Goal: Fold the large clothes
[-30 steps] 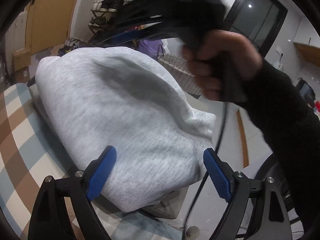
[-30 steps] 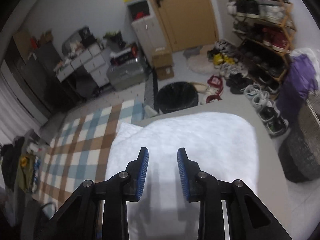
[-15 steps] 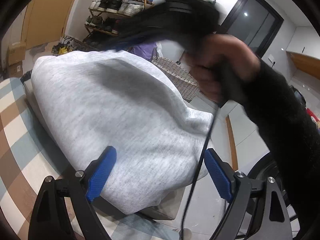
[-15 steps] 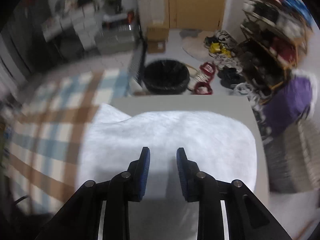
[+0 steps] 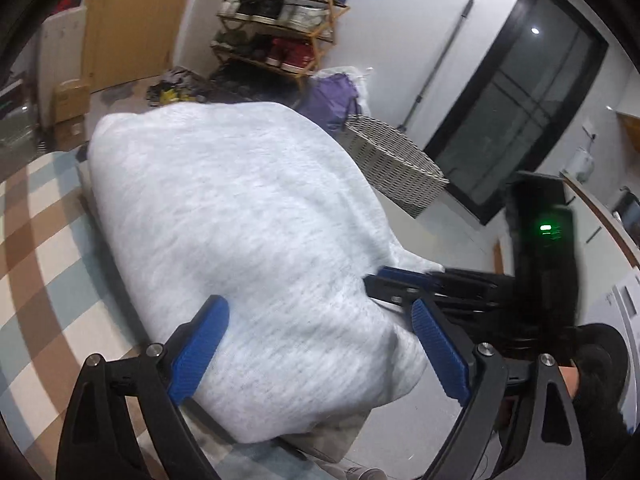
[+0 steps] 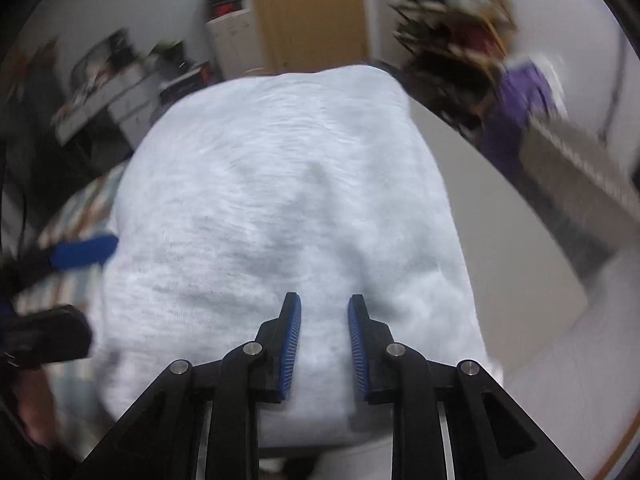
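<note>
Left gripper point(image 5: 316, 354): jaws stood wide and seen to have just been opening, nothing pinched; blue ribbed pads point(image 5: 198, 350) are set on black arms. The near edge of the grey garment point(image 5: 240, 232) is framed between the pads, though contact cannot be judged.

Right gripper point(image 6: 324, 344): jaws held to a narrow gap and seen to have just been closing, with no cloth caught between them. It is hung over the garment's near end; in the left wrist view it is seen low at that gripper's right, its tips at the garment's right edge.

The garment is seen as a pale heather-grey knit, soft and thick, folded into a broad rounded-off rectangle with shallow dimples on top. It is laid on a light grey table point(image 6: 500, 216), stretching away ahead of both grippers, its near end hung slightly over the table edge.

To the left gripper's left, below, a checked rug point(image 5: 44, 240) in brown, blue and cream is seen. Further right, a woven basket point(image 5: 396, 164) is noted; beyond it, a purple bundle point(image 5: 332, 100) and a wooden shoe rack point(image 5: 280, 36) against the wall. Much of the right wrist view is blurred.
</note>
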`<move>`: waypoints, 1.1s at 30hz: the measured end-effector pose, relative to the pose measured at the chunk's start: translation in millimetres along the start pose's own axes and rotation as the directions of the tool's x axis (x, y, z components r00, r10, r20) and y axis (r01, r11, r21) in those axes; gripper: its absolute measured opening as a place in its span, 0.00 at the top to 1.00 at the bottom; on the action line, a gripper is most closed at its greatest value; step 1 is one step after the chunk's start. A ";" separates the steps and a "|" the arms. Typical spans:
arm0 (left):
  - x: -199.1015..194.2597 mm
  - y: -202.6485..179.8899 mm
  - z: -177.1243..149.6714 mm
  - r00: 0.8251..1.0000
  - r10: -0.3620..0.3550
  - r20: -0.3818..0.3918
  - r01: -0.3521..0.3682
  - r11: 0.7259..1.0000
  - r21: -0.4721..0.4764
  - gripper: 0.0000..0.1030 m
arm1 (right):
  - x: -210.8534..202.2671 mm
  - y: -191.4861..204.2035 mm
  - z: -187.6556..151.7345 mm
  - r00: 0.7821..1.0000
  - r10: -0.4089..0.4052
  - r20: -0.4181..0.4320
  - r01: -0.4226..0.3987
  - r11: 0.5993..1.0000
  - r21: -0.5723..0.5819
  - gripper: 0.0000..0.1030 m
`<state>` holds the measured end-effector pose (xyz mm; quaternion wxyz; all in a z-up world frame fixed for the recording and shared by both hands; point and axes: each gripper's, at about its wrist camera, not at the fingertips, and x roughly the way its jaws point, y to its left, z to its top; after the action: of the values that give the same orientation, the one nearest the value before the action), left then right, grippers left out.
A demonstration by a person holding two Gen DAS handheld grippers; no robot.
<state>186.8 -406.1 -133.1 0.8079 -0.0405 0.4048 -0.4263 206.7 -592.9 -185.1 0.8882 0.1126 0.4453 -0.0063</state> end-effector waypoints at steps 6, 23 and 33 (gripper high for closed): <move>-70.2 -19.3 -27.5 0.977 0.119 0.176 -0.130 0.990 0.049 0.12 | -117.0 23.8 -43.8 0.945 0.018 0.326 -0.030 0.999 0.032 0.38; -182.4 -53.4 -93.9 0.806 0.262 0.531 -0.346 0.936 0.063 0.01 | -239.7 156.6 -154.5 0.680 -0.174 0.712 0.202 0.978 0.046 0.00; -172.6 -55.6 -95.0 0.779 0.317 0.541 -0.418 0.906 0.071 0.01 | -240.7 172.1 -171.8 0.630 -0.184 0.755 0.247 0.968 0.030 0.00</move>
<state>31.6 -290.3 -66.8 0.9543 0.0024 0.1309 -0.2688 -54.9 -411.3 -60.2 0.9887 0.0117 0.0481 -0.1413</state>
